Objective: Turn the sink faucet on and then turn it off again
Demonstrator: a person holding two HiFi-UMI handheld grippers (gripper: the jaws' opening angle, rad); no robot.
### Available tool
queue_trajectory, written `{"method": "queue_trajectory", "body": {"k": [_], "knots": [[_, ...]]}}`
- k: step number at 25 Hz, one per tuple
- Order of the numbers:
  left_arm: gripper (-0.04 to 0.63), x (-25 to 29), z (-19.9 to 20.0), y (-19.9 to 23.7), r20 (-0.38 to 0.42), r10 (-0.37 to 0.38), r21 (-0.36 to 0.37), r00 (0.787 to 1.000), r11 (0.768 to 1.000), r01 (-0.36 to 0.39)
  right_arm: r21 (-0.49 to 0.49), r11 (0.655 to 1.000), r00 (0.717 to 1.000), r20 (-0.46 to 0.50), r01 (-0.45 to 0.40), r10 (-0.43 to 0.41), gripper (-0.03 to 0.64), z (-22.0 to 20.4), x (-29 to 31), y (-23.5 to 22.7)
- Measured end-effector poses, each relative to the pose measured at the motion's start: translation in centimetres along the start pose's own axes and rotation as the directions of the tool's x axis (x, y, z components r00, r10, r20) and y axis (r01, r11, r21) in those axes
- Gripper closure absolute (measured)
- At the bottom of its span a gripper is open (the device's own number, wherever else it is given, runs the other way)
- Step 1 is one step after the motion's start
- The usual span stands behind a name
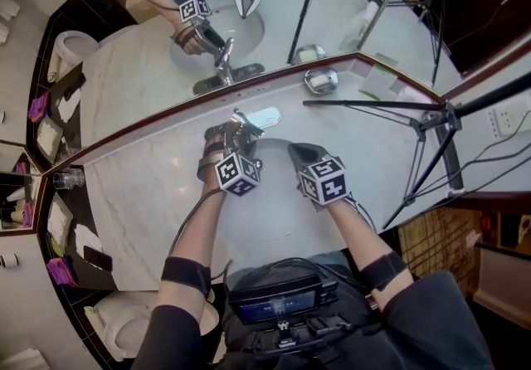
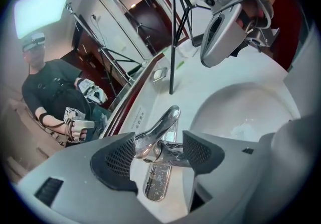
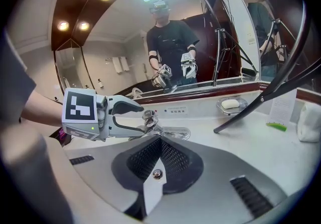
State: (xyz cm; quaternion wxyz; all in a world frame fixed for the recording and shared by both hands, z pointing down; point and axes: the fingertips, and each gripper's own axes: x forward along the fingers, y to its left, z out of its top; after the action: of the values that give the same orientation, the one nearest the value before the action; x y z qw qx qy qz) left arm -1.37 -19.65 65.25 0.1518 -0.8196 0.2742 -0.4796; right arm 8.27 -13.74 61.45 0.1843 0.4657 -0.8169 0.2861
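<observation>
Head view shows us the chrome single-lever faucet (image 1: 242,122) at the back edge of the white oval sink basin (image 2: 241,110), which is set in the pale marble counter (image 1: 141,194) below a wall mirror. The left gripper (image 2: 159,150) is at the faucet. In the left gripper view its dark ribbed pads stand wide apart, one on each side of the chrome lever and body. They are very near to the metal, but they do not seem to press on it, so this gripper holds nothing. The right gripper (image 3: 159,142) hangs over the basin, near the faucet but apart from it. Its jaws are closed together and nothing is between them.

We see no stream of water from the spout, and the lever is not gripped. So we judge that the task is at its beginning and both parts are left to do. The left gripper must close on the lever and move it until water runs. After that it must bring the lever back, so that the water stops.
</observation>
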Motion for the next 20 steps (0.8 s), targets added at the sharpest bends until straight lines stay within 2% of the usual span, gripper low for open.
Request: {"method": "queue_trajectory", "body": {"k": [7, 14, 20], "knots": [[0.305, 2.3, 0.7, 0.8, -0.008, 0.013, 0.023, 1.0, 1.0, -0.013, 0.014, 1.0, 1.0, -0.001, 0.001, -0.001, 0.597, -0.3, 0.3, -0.2], [0.307, 3.7, 0.9, 1.7, -0.011, 0.022, -0.002, 1.0, 1.0, -0.022, 0.023, 1.0, 1.0, -0.005, 0.007, -0.006, 0.597, -0.4, 0.5, -0.7], [0.358, 3.4, 1.2, 2.4, 0.011, 0.043, -0.022, 0.999, 0.999, -0.043, 0.03, 1.0, 1.0, -0.017, 0.003, -0.002, 0.597, -0.7, 0.9, -0.6]]}}
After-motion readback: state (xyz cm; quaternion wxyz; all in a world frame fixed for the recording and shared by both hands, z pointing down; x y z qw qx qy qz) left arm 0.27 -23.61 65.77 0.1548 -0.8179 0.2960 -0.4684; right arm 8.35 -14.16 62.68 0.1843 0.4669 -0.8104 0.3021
